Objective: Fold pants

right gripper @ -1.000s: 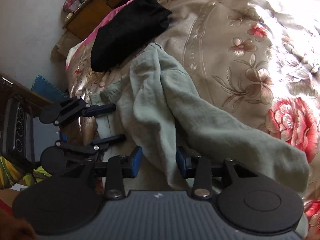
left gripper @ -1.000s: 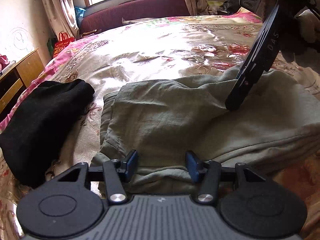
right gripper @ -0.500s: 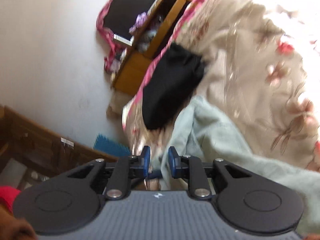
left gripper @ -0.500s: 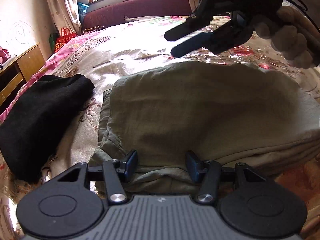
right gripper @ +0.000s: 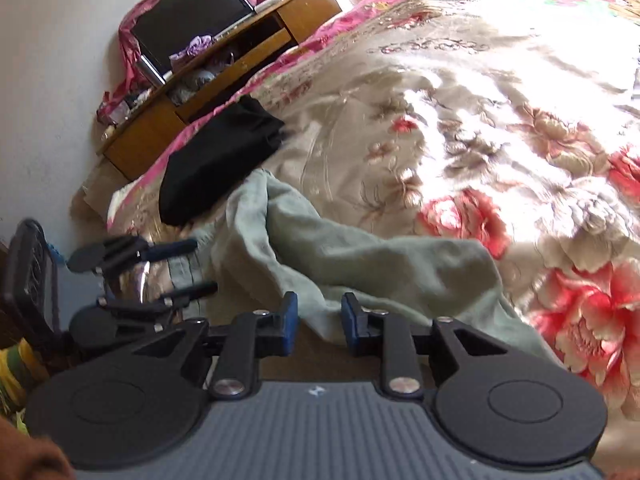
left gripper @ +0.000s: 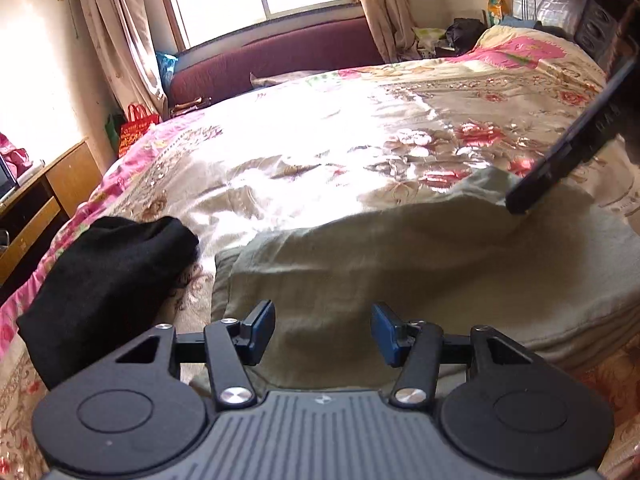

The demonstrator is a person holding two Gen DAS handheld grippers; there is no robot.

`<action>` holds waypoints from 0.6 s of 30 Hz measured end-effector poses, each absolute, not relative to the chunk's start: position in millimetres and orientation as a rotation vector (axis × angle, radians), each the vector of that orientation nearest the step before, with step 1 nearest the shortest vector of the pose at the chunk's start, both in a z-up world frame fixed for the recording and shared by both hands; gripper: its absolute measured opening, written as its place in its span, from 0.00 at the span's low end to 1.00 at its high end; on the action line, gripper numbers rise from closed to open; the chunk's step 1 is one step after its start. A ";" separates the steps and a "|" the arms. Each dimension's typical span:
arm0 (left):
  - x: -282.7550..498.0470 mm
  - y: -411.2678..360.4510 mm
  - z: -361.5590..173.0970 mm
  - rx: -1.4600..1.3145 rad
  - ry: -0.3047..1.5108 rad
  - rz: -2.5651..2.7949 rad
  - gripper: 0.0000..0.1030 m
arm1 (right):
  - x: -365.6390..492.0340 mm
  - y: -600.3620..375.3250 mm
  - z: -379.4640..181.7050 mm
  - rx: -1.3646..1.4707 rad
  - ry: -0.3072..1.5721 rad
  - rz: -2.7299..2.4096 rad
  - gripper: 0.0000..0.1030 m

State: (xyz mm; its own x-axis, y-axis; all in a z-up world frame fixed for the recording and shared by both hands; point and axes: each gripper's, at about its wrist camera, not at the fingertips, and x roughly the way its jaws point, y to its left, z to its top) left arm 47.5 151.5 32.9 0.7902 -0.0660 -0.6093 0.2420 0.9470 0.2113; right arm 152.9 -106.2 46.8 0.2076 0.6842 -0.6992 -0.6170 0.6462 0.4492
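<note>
Sunlit floral bedspread carries the half-folded green pants; left gripper hovers spread and empty, while the right gripper, jaws opening, straddles a loose fold to flatten it.

The pants are showing as soft, matt grey-green woven cloth, slightly coarse and creased, lying on the bedspread, which is gleaming as glossy, satin-smooth fabric with floral embroidery. Just left of the pants, a black garment is looking like dull, fuzzy knit that is throwing back no light. The left gripper is presenting matt black plastic arms, bright metal pivot screws and smooth blue pads; the right gripper is looking the same. Beyond the black garment, the cabinet is showing varnished, semi-glossy wood, and a screen on it is looking glossy.
</note>
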 end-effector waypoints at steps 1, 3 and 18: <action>50.2 149.8 35.6 0.278 0.632 -0.174 0.64 | 147.4 -108.0 46.3 0.073 1.013 0.910 0.26; 56.3 145.5 38.1 0.266 0.624 -0.197 0.64 | 138.4 -110.1 44.6 0.070 1.011 0.939 0.26; 108.4 138.8 16.7 0.319 0.692 -0.022 0.68 | 139.7 -154.4 53.8 0.033 0.841 0.491 0.32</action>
